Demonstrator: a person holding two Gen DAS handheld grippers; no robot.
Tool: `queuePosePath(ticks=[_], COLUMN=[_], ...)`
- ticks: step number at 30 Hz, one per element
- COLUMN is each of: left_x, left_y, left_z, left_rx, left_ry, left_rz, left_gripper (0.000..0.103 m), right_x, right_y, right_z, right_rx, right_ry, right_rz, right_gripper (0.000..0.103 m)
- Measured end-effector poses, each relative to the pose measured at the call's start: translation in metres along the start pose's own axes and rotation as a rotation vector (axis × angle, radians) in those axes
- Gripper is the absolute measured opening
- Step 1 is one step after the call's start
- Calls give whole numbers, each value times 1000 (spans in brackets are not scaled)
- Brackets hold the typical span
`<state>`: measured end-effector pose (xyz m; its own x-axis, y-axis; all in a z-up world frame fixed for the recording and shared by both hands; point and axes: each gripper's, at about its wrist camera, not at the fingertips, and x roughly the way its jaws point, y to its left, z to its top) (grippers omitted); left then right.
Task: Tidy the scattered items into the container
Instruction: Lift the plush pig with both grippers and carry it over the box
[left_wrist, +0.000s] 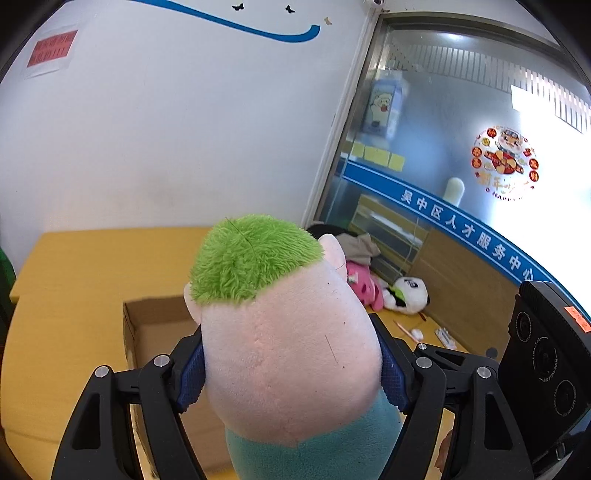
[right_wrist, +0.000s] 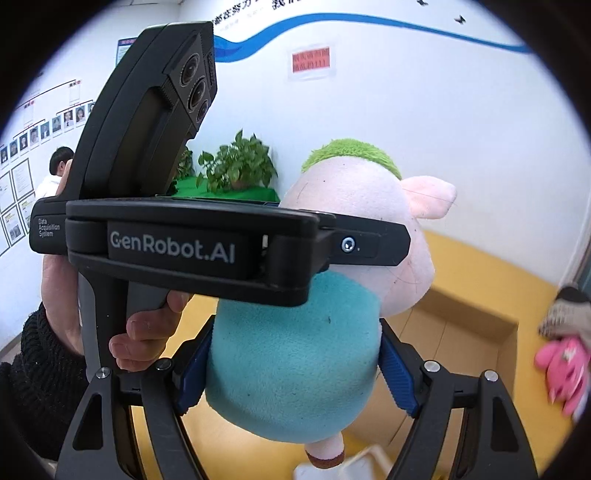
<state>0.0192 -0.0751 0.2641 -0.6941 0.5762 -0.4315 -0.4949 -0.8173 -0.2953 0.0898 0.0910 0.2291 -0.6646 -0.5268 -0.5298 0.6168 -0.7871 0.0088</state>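
A plush pig (left_wrist: 291, 332) with green hair, a pink head and a teal body (right_wrist: 291, 350) hangs in the air between both grippers. My left gripper (left_wrist: 291, 369) is shut on its head, the blue pads pressing into both sides. My right gripper (right_wrist: 295, 369) is shut on the teal body just below. In the right wrist view the left gripper (right_wrist: 388, 243) crosses from the left, held by a hand in a black sleeve. An open cardboard box (left_wrist: 147, 332) sits on the yellow table below and behind the pig, also seen as the box (right_wrist: 461, 332).
A pink plush (left_wrist: 364, 286), a panda plush (left_wrist: 406, 295) and a grey cloth item (left_wrist: 360, 247) lie at the table's far right by a glass partition. A pencil (left_wrist: 402, 328) and a small packet (left_wrist: 445, 338) lie nearer. A potted plant (right_wrist: 236, 166) and a person (right_wrist: 55, 166) are far left.
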Motion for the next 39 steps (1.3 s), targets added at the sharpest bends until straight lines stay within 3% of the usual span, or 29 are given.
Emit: queuePosePath(ticks=[9,17,25,39], left_x=[32,95,157,256], left_y=[27,65,118,218], left_z=[71,87,68,-11], left_rx=[18,0,-63,-205], left_ry=[5,76,173,377], left_rz=[41,50,63,138], left_gripper=[81,80,80,81], right_x=[10,46,98,211], right_y=[-51,-101,-135,-190], right_z=[57,60,40,-32], right_rx=[-14,58,101,246], right_ry=[-44,-25,41,225], right_rz=[47,64,88,221], right_gripper=[79,79,79,78])
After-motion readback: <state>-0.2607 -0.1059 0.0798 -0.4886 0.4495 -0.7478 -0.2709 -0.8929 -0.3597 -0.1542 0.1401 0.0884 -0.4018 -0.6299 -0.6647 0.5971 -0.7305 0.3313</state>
